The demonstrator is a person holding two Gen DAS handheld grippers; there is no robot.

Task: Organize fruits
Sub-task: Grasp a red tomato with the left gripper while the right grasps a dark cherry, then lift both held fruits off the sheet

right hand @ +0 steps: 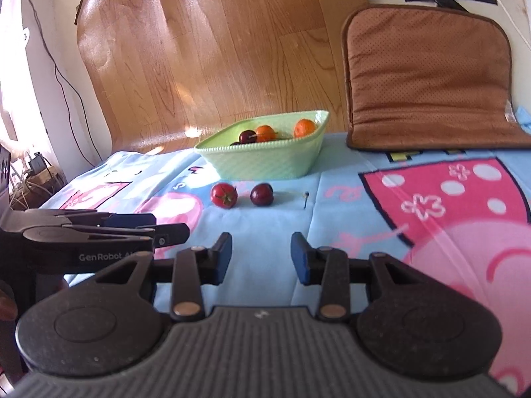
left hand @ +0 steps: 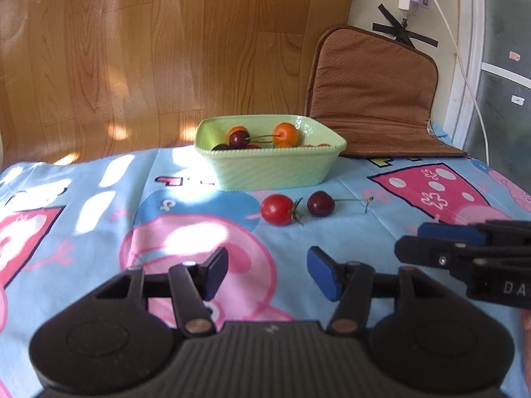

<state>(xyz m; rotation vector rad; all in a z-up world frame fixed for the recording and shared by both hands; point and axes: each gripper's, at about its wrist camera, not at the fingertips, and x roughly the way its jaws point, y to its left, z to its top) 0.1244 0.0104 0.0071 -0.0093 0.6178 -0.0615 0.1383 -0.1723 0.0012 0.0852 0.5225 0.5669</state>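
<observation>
Green and ribbed, the dish (left hand: 272, 162) is sitting at the far side of the cartoon-print cloth (left hand: 99, 219), already holding cherries and small oranges, so it is likely serving as the collecting place. Just in front of it, a tomato (left hand: 277, 209) and a cherry (left hand: 320, 203) are lying side by side, not yet gathered. The left gripper (left hand: 267, 273) is hovering near them, its jaws spread and gripping nothing.

From the right wrist, the right gripper (right hand: 261, 254) is likewise pointing toward the cherry (right hand: 262, 194) and tomato (right hand: 224, 195), its jaws standing apart and empty, probably readying for a pick.
</observation>
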